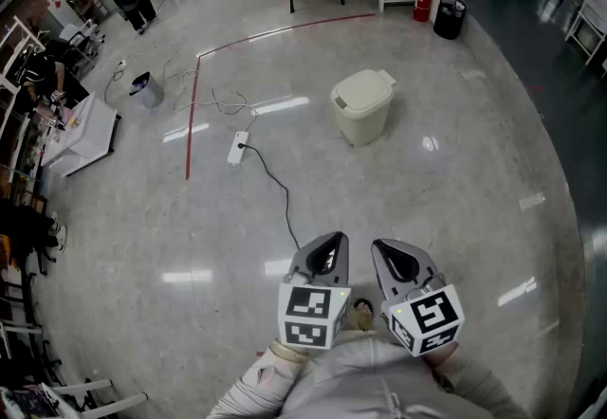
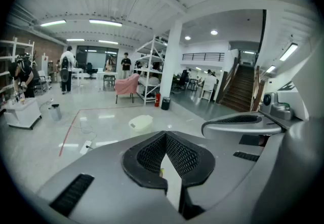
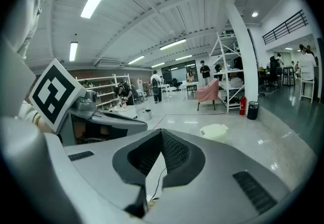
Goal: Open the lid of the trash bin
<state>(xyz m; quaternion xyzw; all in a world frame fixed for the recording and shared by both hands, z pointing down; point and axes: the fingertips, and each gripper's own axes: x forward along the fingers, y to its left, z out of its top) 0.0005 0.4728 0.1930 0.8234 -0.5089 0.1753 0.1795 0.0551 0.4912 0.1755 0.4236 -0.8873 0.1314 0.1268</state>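
I see a wide, glossy grey floor [image 1: 455, 171]. The cream trash bin [image 1: 363, 106] stands on it, far ahead of me and well apart from both grippers, with its lid [image 1: 361, 88] down. Near me, side by side, the left gripper [image 1: 327, 245] and right gripper [image 1: 392, 253] each have jaws pressed together, holding nothing. A white power strip [image 1: 236, 148] lies left of the bin.

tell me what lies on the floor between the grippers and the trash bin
Head view: only bare glossy floor before the trash bin. A black cable runs left of that stretch, toward the left gripper.
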